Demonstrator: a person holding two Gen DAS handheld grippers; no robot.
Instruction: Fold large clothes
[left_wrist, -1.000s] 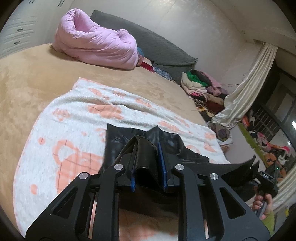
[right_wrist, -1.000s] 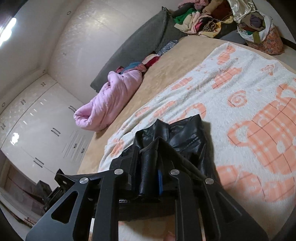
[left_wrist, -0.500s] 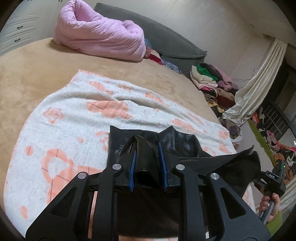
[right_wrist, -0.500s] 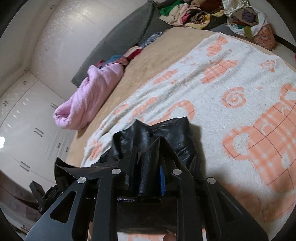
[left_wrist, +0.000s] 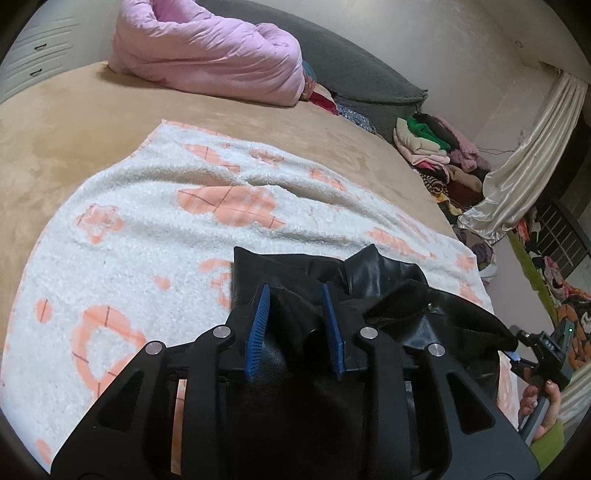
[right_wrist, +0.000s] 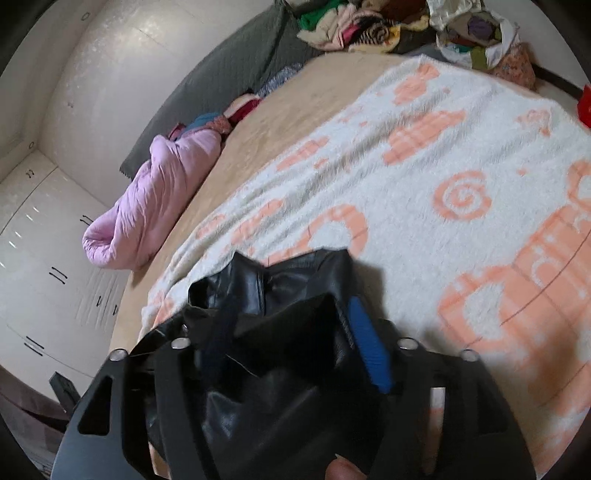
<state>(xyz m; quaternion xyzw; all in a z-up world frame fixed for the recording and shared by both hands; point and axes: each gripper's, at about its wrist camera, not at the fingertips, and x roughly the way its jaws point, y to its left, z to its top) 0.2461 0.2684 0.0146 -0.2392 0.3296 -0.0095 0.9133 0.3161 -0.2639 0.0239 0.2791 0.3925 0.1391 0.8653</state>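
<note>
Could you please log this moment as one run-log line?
phase: releasing fold | left gripper: just opening, black leather garment between pads | right gripper: just opened, garment loose between | surface: patterned blanket

From my feed it's a bedroom: a big bed (left_wrist: 66, 122) with a tan cover, a white-and-peach blanket (left_wrist: 147, 236) spread over it, and a grey headboard cushion (left_wrist: 362, 81). Plain pale walls (left_wrist: 424, 40), white wardrobe doors (right_wrist: 40, 258) on one side, a cream curtain (left_wrist: 524, 177) on the other. Soft, dim light.
</note>
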